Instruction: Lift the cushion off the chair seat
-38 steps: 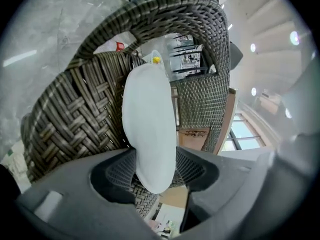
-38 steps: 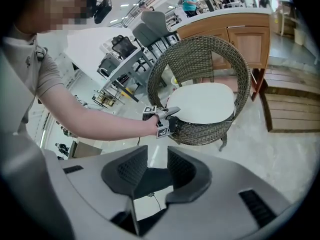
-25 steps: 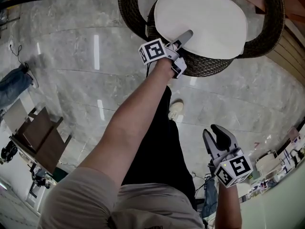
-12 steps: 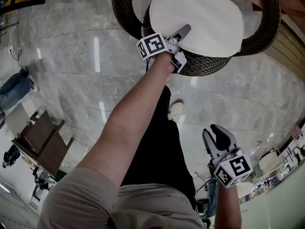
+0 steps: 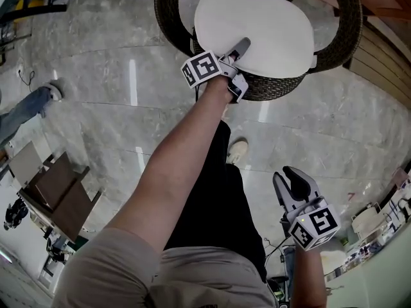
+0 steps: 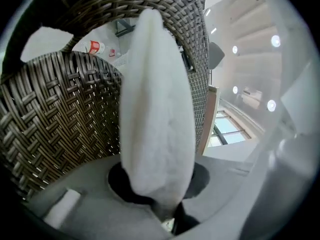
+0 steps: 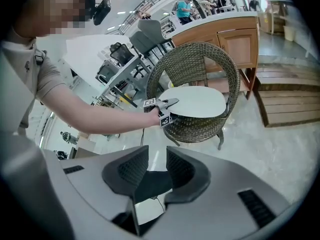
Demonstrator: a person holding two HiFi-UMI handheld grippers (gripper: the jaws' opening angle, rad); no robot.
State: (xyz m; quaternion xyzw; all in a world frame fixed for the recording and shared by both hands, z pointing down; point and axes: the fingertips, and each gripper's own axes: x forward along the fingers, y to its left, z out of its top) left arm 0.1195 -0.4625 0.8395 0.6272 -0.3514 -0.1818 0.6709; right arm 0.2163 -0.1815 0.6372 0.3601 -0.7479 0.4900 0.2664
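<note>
Left hand-held gripper (image 5: pixel 239 49) jaws are closing on the cushion (image 5: pixel 257 27), at its front edge; its long axis spans the chair (image 5: pixel 172 24) sideways. Right hand-held gripper (image 5: pixel 295 185) jaws, empty, are closing.

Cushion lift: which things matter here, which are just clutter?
Job: cushion; wicker chair; left tongs, closing on the cushion's edge.
Clutter: right tongs, closing, nothing between them; brown furniture; wooden steps.
</note>
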